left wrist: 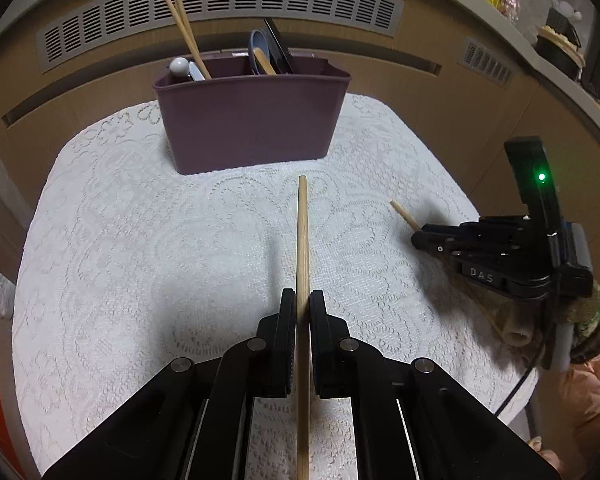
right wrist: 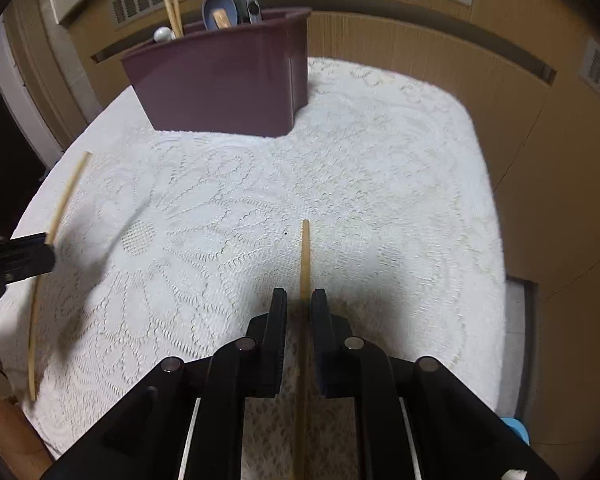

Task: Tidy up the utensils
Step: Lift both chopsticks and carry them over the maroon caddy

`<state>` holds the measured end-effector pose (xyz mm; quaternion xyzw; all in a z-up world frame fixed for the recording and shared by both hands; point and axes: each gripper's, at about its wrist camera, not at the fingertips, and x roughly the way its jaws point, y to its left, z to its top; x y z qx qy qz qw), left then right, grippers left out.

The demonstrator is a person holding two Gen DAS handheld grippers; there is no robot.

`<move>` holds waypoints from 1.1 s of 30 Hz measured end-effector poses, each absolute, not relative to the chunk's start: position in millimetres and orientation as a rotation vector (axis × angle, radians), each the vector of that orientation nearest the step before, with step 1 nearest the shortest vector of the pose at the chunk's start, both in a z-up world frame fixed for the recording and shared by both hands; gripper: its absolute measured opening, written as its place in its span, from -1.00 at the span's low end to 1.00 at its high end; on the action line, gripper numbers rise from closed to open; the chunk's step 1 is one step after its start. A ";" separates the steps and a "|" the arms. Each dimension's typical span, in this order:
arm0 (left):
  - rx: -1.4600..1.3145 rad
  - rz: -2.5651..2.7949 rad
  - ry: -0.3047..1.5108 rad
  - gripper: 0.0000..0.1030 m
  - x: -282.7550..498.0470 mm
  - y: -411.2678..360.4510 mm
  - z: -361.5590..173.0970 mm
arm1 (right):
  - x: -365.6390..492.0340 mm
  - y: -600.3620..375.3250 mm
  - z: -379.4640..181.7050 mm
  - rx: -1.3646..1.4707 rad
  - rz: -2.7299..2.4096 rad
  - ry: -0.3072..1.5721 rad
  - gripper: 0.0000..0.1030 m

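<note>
Left wrist view, on the table: each item is listed below.
Left gripper [left wrist: 303, 300]: jaws closed narrowly on a wooden chopstick [left wrist: 302, 240], which runs straight forward between the fingers and sticks out well past the tips, above the cloth.
Tablecloth [left wrist: 140, 240]: white lace, covering the table top.
Bin [left wrist: 248, 120]: dark purple plastic, standing upright at the far edge of the cloth, well apart from the left gripper.
Bin contents: two chopsticks [left wrist: 184, 30] leaning in the left part beside a white knob [left wrist: 178, 66]; a blue spoon [left wrist: 258, 46] and dark utensils in the right part (exact compartment walls cannot be told).
Right gripper [left wrist: 417, 238]: seen to the right, low over the cloth, jaws pinched on a second chopstick [left wrist: 404, 214] whose tip pokes out ahead of the fingers.

Right wrist view: same scene from the other side.
Right gripper [right wrist: 298, 300]: jaws narrow, with a chopstick [right wrist: 305, 256] lying between the fingers and pointing forward; the right finger touches it, a small gap shows at the left finger.
Left gripper [right wrist: 48, 250]: at the left edge, clamped on a long chopstick [right wrist: 66, 194] held clear of the tablecloth [right wrist: 379, 180].
Bin [right wrist: 220, 84]: at the far side of the table, upright, well apart from both grippers.
</note>
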<state>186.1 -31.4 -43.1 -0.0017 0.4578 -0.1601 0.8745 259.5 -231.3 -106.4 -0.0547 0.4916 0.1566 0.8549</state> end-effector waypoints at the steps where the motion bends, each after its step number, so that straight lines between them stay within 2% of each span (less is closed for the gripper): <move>1: -0.010 -0.333 0.947 -0.87 187.0 -29.2 -42.4 | 260.6 -229.5 -105.8 -0.125 0.325 1.035 -0.76; 3: -0.029 -0.331 0.929 -0.87 185.5 -27.7 -39.1 | 259.3 -227.3 -103.6 -0.135 0.326 1.049 -0.87; 8: -0.070 -0.358 0.887 -0.87 177.4 -20.2 -28.2 | 237.6 -233.5 -82.4 -0.085 0.342 1.002 -0.87; 15: -0.126 -0.388 0.787 -0.87 166.1 -9.6 6.8 | 203.5 -243.3 -25.8 0.004 0.381 0.870 -0.86; 21: -0.125 -0.412 0.613 -0.87 171.3 -4.2 77.0 | 191.4 -237.3 46.0 0.066 0.437 0.696 -0.88; 25: -0.121 -0.412 0.471 -0.87 180.6 0.7 134.7 | 199.7 -223.8 116.3 0.048 0.464 0.522 -0.89; 33: -0.074 -0.391 0.299 -0.87 206.3 11.1 210.6 | 225.0 -191.6 201.2 -0.064 0.436 0.359 -0.89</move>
